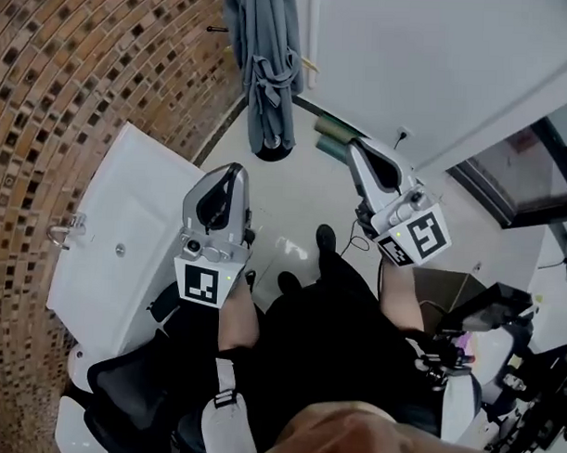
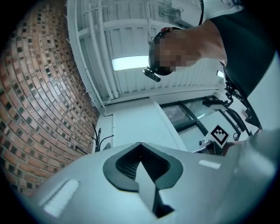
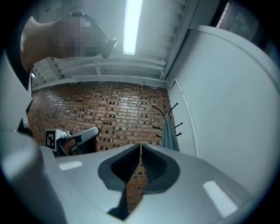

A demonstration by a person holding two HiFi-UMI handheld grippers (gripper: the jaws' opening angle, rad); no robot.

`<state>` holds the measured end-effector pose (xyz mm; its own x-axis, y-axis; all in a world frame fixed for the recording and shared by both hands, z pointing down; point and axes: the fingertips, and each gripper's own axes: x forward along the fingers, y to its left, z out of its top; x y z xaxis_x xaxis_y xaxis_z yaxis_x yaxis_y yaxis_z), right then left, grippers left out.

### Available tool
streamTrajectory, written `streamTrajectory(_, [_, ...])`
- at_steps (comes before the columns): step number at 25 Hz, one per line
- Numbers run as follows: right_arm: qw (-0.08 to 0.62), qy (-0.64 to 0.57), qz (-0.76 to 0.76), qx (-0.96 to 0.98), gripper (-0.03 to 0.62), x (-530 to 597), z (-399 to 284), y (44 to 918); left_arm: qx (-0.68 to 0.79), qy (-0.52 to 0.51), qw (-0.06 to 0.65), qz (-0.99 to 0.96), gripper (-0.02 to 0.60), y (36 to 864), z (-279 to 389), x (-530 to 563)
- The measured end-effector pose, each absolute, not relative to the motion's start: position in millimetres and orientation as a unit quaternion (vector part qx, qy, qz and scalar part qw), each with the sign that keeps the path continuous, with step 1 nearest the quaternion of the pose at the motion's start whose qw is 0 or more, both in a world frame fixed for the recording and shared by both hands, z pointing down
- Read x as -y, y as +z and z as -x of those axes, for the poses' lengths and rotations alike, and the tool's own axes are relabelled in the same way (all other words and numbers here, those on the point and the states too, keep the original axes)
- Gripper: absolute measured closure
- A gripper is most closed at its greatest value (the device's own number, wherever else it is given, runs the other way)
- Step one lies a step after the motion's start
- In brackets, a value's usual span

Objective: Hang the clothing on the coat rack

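Robe [image 1: 264, 72] hangs on rack [image 1: 217, 29], top centre. Left gripper [image 1: 233, 170] and right gripper [image 1: 354, 146] jaws closed, empty. Hanging looks finished; no further grasp needed.

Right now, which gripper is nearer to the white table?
Left. The left gripper is beside the edge of the white table; the right gripper is farther away, over the floor.

Nothing readable anywhere here tbh, no words, brands or numbers on anything. The closest you get is the black-and-white left marker [image 1: 201, 285] on the left gripper [image 1: 232, 173] and the right marker [image 1: 424, 237] on the right gripper [image 1: 356, 149]. Those are just blocky square patterns, not letters or digits.
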<state>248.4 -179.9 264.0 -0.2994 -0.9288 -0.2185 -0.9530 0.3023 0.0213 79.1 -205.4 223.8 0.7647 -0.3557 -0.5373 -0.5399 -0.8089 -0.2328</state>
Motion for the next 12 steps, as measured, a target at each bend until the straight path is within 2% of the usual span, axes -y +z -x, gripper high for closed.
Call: streamTrajectory(12, [0.091,0.112,0.556,-0.819,0.594,152,-208,226,-0.254,0.255,0.201,0.911,0.578,194,-54,170])
